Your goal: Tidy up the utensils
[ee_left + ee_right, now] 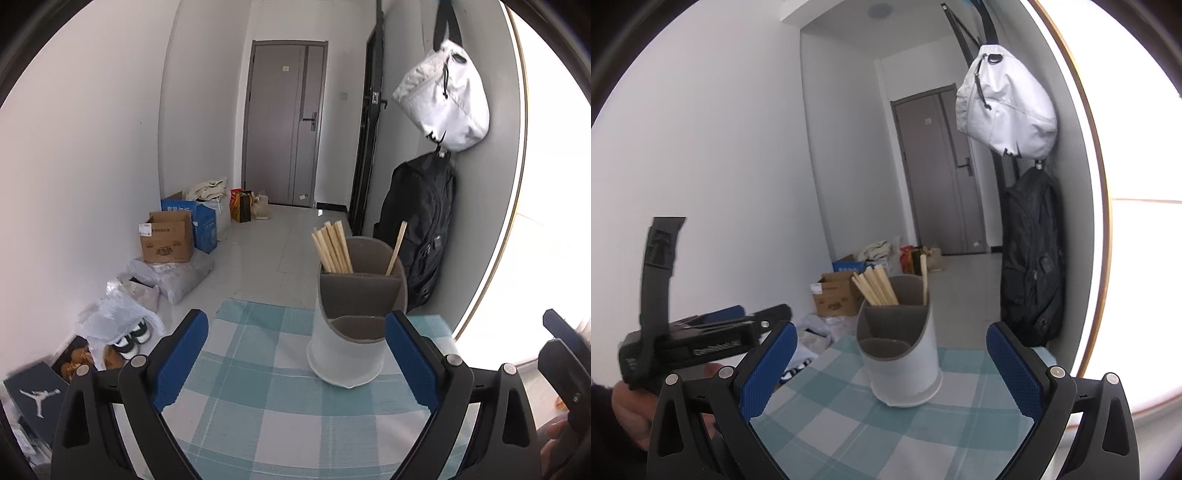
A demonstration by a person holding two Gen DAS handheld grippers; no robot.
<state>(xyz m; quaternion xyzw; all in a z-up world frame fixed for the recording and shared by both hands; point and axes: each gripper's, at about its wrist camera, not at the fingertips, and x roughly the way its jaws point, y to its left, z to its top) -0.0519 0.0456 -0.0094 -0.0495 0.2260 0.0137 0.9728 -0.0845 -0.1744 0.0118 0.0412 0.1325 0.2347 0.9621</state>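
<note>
Checked cloth covers the counter [258, 406] under both our grippers, left gripper [295, 354] and right gripper [890, 365], jaws wide open and empty. Beyond them the holder [354, 325] stands upright with chopsticks [332, 247] in its back compartments. We see none left out, so we judge sorting nearly done.

Hand-held two-finger grippers, wrist views.
Left gripper [297, 360] and right gripper [892, 367]: glossy black plastic arms, each with round silver screws at the pivots, bearing blue textured rubber fingers [768, 369]. The left unit's body carries pale lettering and a black strap [659, 266]; a dark sleeve [602, 424] covers the wrist.
</note>
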